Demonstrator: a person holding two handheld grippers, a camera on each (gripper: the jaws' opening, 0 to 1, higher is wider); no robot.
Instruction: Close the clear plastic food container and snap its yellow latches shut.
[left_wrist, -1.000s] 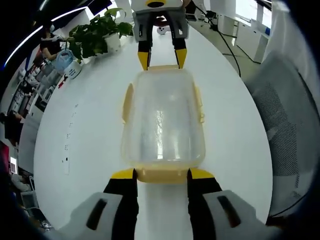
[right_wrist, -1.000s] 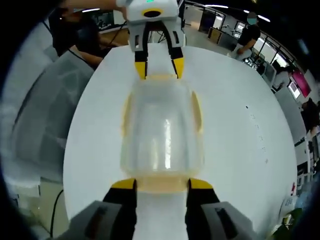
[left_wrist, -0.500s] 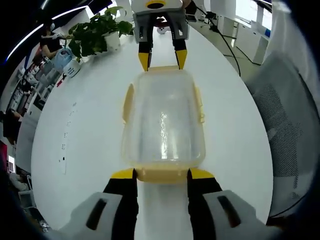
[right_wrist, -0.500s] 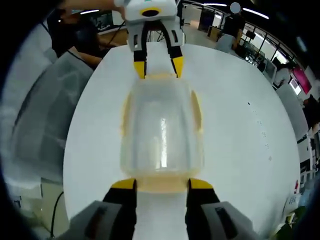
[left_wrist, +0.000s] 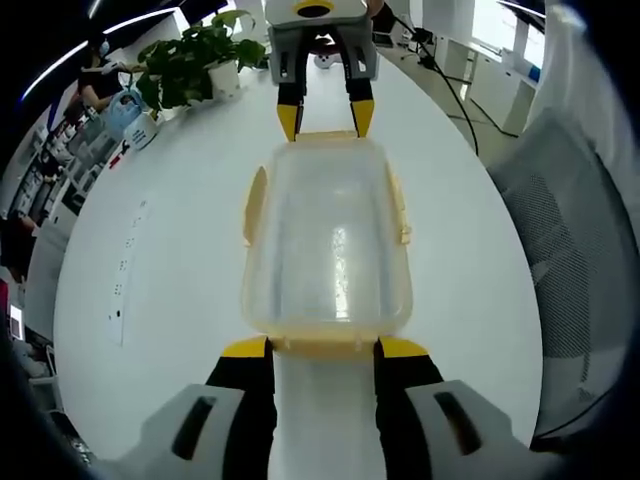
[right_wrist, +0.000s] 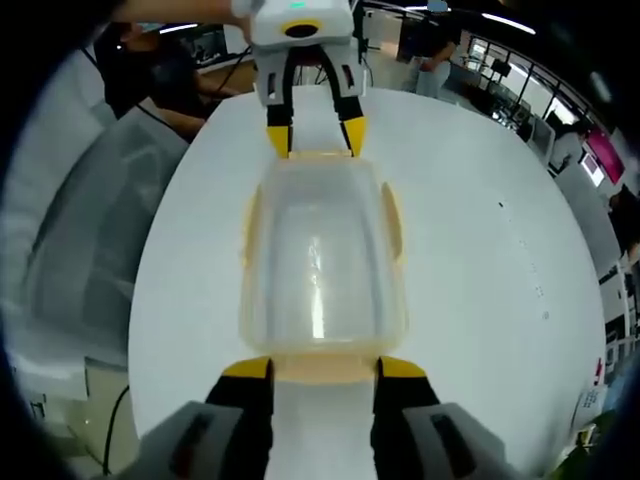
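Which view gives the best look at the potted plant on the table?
The left gripper view: the potted plant sits whole near the table's far edge, leaves and white pot visible. In the right gripper view, just a few green leaves peek in at the lower right edge.

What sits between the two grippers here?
The clear food container with its yellow latches spans the whole stretch in the left gripper view, from the left gripper to the right gripper.

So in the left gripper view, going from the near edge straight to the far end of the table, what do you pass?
The left gripper with yellow-tipped black jaws → the clear plastic food container with yellow latches, on the white table → the right gripper facing back → a small white object, too small to identify.
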